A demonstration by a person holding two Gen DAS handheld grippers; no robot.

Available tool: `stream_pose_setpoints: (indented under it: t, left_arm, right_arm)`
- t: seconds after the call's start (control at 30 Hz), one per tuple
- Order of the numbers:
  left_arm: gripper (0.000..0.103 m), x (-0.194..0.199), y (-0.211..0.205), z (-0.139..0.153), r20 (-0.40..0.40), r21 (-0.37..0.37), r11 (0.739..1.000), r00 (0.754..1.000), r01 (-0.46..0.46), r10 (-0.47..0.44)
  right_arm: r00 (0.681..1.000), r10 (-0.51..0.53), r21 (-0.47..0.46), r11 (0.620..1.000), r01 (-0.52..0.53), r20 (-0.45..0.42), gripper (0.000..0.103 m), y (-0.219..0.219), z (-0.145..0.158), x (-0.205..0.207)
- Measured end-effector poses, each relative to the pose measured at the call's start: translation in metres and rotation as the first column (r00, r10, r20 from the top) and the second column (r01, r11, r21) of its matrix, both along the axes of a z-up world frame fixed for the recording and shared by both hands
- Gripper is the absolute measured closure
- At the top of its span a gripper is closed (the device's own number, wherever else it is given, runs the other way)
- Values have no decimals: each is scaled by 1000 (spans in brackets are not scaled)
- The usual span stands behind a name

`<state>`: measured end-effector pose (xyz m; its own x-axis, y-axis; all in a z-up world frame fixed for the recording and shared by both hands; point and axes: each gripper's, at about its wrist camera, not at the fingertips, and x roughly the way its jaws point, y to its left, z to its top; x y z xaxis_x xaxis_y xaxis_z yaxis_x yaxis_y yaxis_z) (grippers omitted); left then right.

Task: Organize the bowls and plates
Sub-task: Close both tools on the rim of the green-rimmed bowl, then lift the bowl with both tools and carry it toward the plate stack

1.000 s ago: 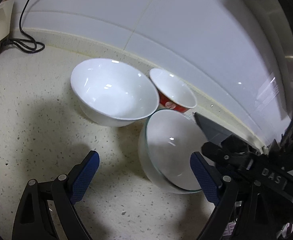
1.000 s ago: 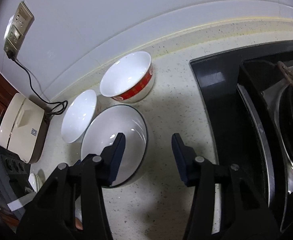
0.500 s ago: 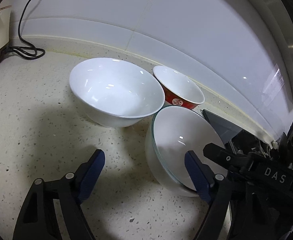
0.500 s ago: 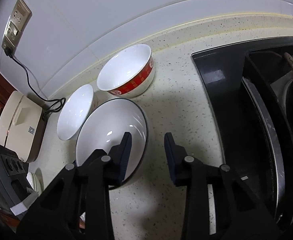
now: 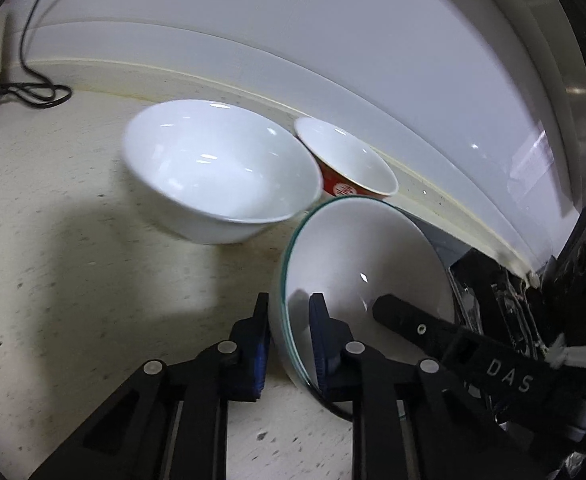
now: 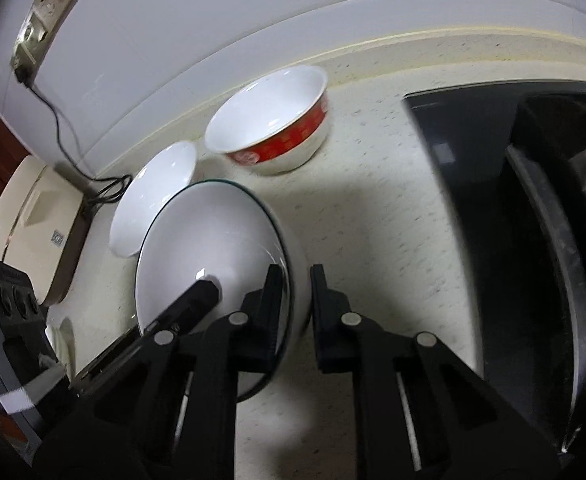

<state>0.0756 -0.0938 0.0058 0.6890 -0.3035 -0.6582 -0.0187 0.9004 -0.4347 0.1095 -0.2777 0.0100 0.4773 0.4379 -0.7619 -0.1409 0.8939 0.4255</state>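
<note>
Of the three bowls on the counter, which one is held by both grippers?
The green-rimmed bowl, nearest the cameras. The left gripper and right gripper each clamp its rim. The plain white bowl and red-banded bowl stand untouched behind it.

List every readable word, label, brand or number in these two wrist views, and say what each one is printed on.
"DAS": white letters on the black body of the right gripper, seen from the left wrist view.
Red bowl: white emblems on its red band, too blurred to read.
Cream appliance: a small sticker on its side, too small to read.
Wall socket: no legible marking.
Nothing else readable.
</note>
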Motion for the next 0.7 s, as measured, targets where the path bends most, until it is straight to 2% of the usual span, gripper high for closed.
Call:
stream_pose_setpoints:
  t: [0.13, 0.27, 0.43, 0.6, 0.7]
  left_arm:
    - [84, -13, 10, 4, 4, 26, 999, 999, -33, 33]
    - [84, -23, 22, 11, 21, 6, 997, 997, -77, 77]
    - [85, -29, 33, 20, 46, 21, 990, 989, -142, 141]
    - [85, -51, 63, 27, 67, -2, 975, 972, -224, 224]
    - [85, -60, 75, 29, 64, 14, 960, 958, -279, 278]
  right_arm:
    - [998, 56, 36, 998, -55, -8, 87, 11, -2, -1]
    - [995, 102, 68, 992, -102, 1, 86, 21, 0, -4]
    - [989, 147, 95, 985, -147, 13, 86, 36, 0, -7]
    - [979, 201, 130, 970, -205, 45, 85, 59, 3, -16]
    - [971, 231, 142, 961, -237, 55, 85, 76, 3, -23]
